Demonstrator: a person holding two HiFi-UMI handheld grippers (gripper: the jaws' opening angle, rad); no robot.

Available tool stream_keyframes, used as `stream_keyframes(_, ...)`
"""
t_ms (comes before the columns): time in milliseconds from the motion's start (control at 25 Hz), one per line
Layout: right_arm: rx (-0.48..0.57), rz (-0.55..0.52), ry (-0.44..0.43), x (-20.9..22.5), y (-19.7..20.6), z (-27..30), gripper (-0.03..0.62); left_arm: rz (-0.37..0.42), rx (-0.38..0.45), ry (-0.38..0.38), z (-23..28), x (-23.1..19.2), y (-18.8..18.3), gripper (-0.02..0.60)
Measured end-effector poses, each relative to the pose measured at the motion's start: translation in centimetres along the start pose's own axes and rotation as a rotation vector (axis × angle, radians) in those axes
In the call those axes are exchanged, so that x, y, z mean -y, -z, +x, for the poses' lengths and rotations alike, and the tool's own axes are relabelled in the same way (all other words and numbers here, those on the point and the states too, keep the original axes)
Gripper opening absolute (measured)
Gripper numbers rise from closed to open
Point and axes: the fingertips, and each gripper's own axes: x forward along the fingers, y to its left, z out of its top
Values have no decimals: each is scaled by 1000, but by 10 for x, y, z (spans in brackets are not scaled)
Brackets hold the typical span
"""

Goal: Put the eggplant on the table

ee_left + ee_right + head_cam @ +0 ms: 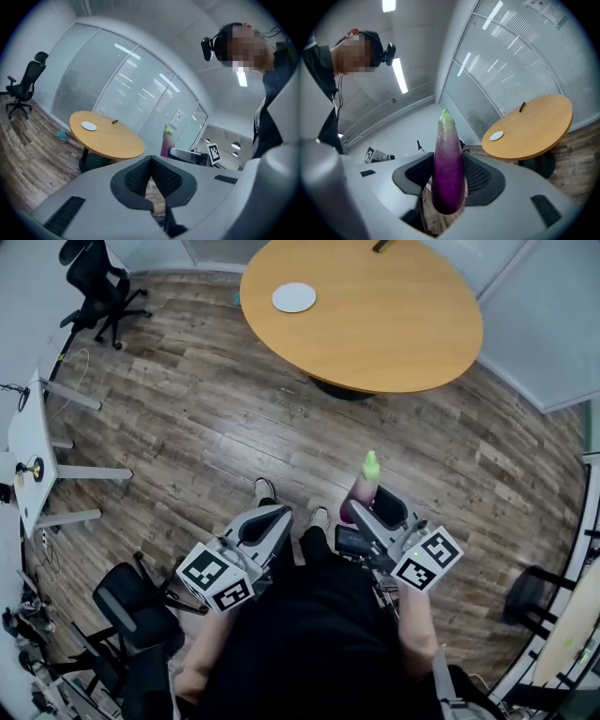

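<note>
A long purple eggplant with a green tip stands upright between the jaws of my right gripper, which is shut on it. In the right gripper view the eggplant fills the gap between the dark pads. It also shows in the left gripper view as the eggplant. My left gripper hangs beside it at waist height, shut with nothing in it, its tips meeting. The round wooden table stands well ahead across the floor.
A white plate and a small dark object lie on the table. An office chair stands far left, another chair at my near left. A white desk lines the left edge. Glass walls stand behind the table.
</note>
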Motion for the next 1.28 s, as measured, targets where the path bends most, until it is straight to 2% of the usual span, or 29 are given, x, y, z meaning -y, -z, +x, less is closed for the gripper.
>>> stream_keyframes(80,-12,-22,10,0,-2,12,209,-58,27,27,-5,-7,-6,11)
stream_keyframes(160,-17,-43,23,1,-8,23,207,-77,34,43,-5,-16,-10,11)
stream_keyframes(320,-4,-52,46,1,-23,42,207,-27,26,51,-1,-33,-22,11)
stream_keyframes(520,3,-57,84,2,-36,75,207,14,33,98,2,-60,-46,11)
stream_keyframes(800,-14,-85,83,-15,-46,139,207,31,53,118,-5,-112,-87,11)
stream_keyframes(1280,-22,-167,117,-32,-47,231,209,85,51,144,-22,-191,-127,11)
